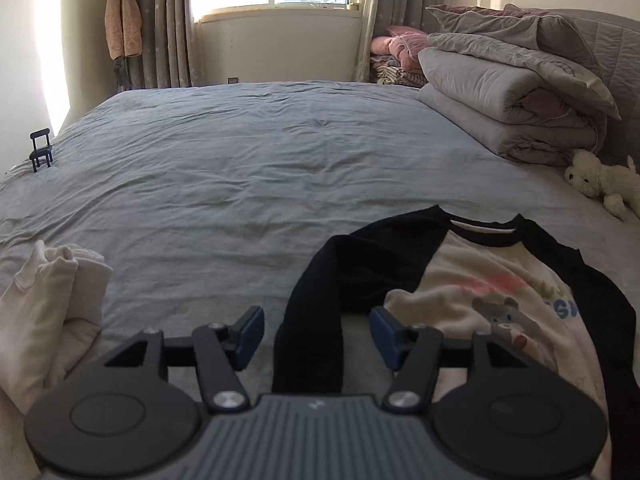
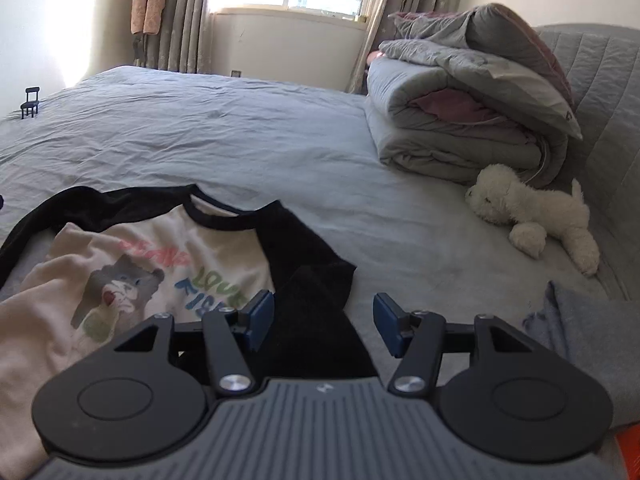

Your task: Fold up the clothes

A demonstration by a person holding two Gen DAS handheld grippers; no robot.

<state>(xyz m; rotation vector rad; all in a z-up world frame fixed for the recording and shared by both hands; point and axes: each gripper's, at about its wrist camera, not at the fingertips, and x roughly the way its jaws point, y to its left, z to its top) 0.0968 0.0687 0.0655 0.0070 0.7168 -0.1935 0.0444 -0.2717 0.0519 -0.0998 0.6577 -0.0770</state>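
A cream shirt with black raglan sleeves and a cartoon print (image 1: 492, 300) lies face up on the grey bed sheet (image 1: 248, 160); it also shows in the right wrist view (image 2: 168, 264). My left gripper (image 1: 316, 338) is open, its blue pads either side of the shirt's black left sleeve (image 1: 316, 312), just above it. My right gripper (image 2: 323, 326) is open over the shirt's black right sleeve (image 2: 320, 320), pads astride it. Neither gripper holds cloth.
A pile of white garments (image 1: 52, 312) lies at the left. Folded grey duvets (image 1: 512, 92) are stacked at the headboard, with a white plush dog (image 2: 536, 216) beside them. A grey garment (image 2: 580, 340) lies right. A tiny black chair (image 1: 41, 150) stands far left.
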